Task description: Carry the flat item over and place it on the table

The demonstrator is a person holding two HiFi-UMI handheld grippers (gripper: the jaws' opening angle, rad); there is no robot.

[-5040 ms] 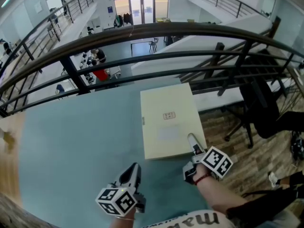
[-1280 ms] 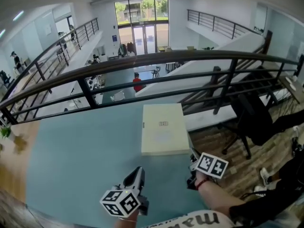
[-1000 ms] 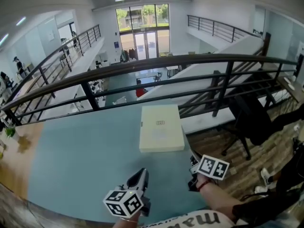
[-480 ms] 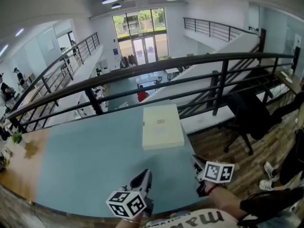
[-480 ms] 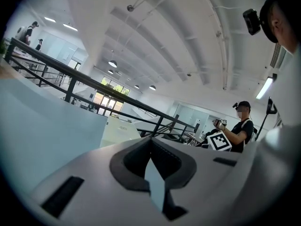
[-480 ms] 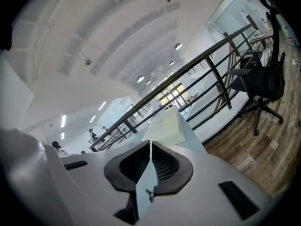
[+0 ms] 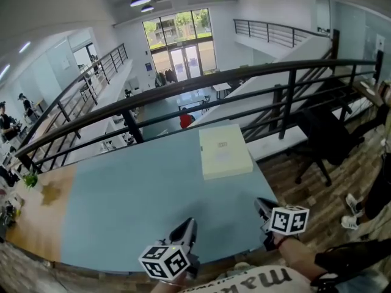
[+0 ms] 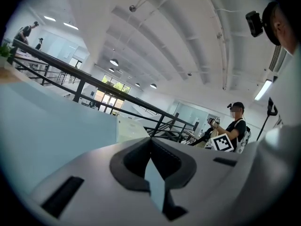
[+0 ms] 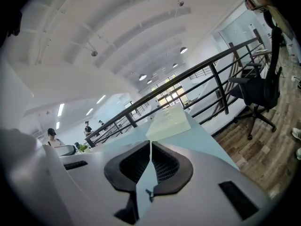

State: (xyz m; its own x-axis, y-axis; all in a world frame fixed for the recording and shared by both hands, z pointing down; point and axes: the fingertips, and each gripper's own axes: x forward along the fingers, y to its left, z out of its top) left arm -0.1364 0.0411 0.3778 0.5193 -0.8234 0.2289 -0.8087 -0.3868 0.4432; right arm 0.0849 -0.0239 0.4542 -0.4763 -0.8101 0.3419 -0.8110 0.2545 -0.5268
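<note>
Nearest the person, the left gripper [image 7: 188, 226] and the right gripper [image 7: 263, 204] are hovering at the near edge of the blue tabletop [image 7: 122, 194], each with its jaws clenched together on nothing. Farther off, the flat cream box [image 7: 225, 151] is lying on the tabletop by its far right corner, well apart from both grippers. Beyond it a dark railing [image 7: 287, 70] is running across, and a black office chair [image 7: 324, 136] is standing to the right.

A dark curved metal railing [image 7: 201, 80] is crossing the scene — far beyond, tall glass windows [image 7: 179, 38] are glowing under round ceiling lamps [image 7: 140, 1]. A black office chair [image 7: 324, 138] is standing right on brown wood-plank flooring [image 7: 288, 177].
</note>
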